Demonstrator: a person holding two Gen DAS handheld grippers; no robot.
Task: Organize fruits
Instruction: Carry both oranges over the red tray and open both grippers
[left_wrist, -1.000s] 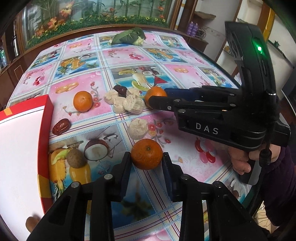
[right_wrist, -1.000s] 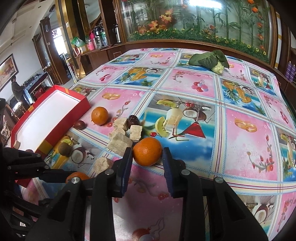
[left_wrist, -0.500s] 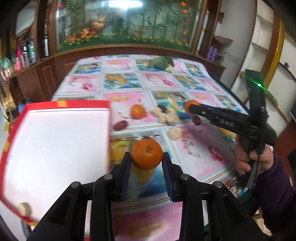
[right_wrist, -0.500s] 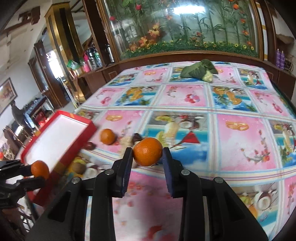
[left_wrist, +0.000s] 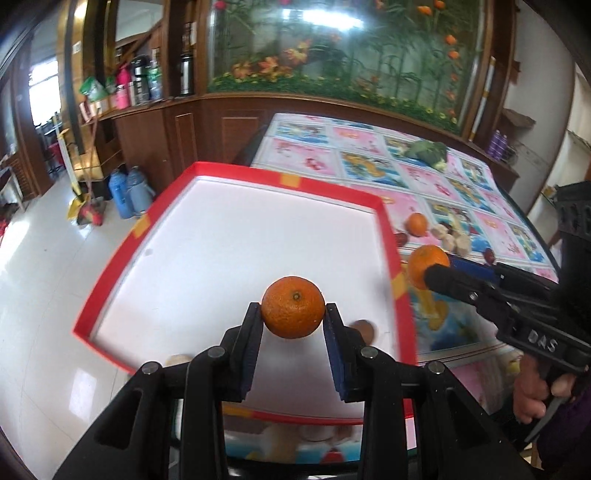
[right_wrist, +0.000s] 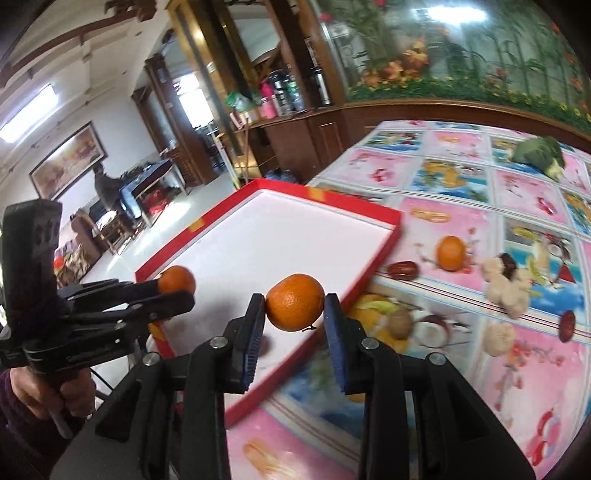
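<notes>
We've got a mandarin (left_wrist: 293, 307) pinched between the pads of our left claw (left_wrist: 293, 325), hanging over the white floor of the red box (left_wrist: 236, 173), and a second mandarin (right_wrist: 294, 302) clamped just as snugly in our right claw (right_wrist: 294, 325), riding above the box's near wall. Both claws are closed only as far as the fruit allows. The risk now: round, smooth skin gripped at the fingertips can roll out if we tilt or ease off too high, and a dropped fruit could bounce over the low rim. The two claws are also converging and could knock together. The left view shows a small brown fruit (left_wrist: 364, 329) already in the box just right of that claw; the right view alone shows the loose orange (right_wrist: 450, 252), date (right_wrist: 402, 269) and pale chunks (right_wrist: 506, 288) waiting on the counter (right_wrist: 458, 173) off to its right.
</notes>
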